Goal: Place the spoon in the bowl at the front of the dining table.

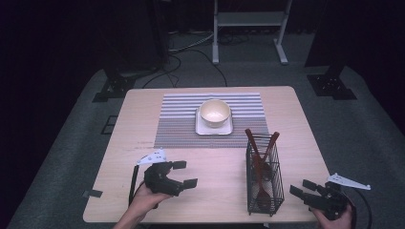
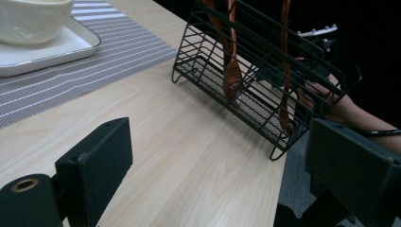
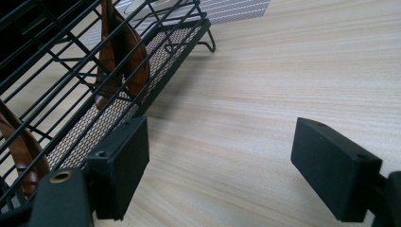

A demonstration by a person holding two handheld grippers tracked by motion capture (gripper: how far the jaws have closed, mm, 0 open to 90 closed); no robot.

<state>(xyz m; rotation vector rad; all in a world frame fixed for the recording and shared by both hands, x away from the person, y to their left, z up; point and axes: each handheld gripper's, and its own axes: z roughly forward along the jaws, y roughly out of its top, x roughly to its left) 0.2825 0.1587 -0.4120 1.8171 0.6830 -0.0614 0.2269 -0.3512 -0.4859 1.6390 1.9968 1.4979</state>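
A black wire rack stands on the wooden table, between the two grippers and nearer the right one. Wooden spoons lean in it, handles up and crossing above its rim, bowls down on the mesh floor. Beyond the rack, a striped mat carries a white tray with a bowl on it.

The left gripper rests on the table well to the left of the rack, jaws wide apart and holding nothing; its own view looks across bare wood to the rack. The right gripper sits just right of the rack, jaws likewise spread and empty, with the rack's lower wires close beside its left jaw.

The spoons look the likely thing to take. They should be light and stiff, with a smooth finish that may slide in hard pads, so a firm pinch across a handle, just above the rack's rim, seems best. The rack is light wire and could tip or skid if a spoon catches on it when lifted; drawing the handle straight up, perhaps with the other gripper steadying the frame, would lessen that. The crossed handles may drag each other along.
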